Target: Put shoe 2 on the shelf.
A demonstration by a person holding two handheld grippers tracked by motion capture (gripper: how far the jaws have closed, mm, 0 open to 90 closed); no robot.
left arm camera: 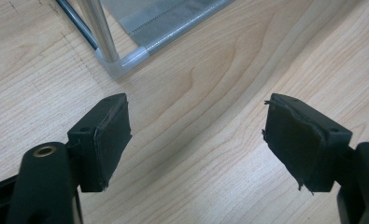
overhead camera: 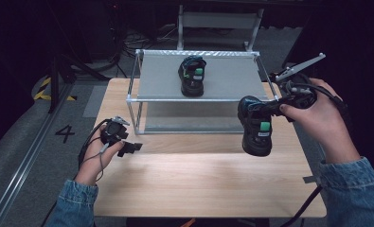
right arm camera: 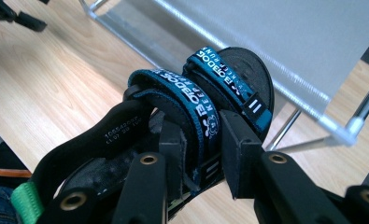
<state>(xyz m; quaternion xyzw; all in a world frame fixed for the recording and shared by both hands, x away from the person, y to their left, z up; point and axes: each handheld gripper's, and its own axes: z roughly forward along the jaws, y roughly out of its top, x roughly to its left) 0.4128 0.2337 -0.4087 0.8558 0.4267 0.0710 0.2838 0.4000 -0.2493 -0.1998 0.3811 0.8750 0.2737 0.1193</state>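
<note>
A black sandal [overhead camera: 256, 125] with teal straps and a green heel tab hangs above the table's right side, in front of the rack. My right gripper [overhead camera: 275, 108] is shut on one of its straps; in the right gripper view the sandal [right arm camera: 205, 100] has its rear strap pinched at the gripper [right arm camera: 202, 140], toe pointing at the rack. A matching sandal [overhead camera: 192, 75] stands on the rack's top shelf [overhead camera: 232, 78]. My left gripper [overhead camera: 128, 147] stays low at the table's left, open; in its own view the gripper [left arm camera: 196, 140] has wide-apart pads above bare wood.
The metal-framed rack [overhead camera: 138, 99] with grey fabric shelves stands at the back of the wooden table [overhead camera: 199, 179]. Its front-left corner post [left arm camera: 100, 32] is just ahead of my left gripper. Dark floor and a rail lie to the left.
</note>
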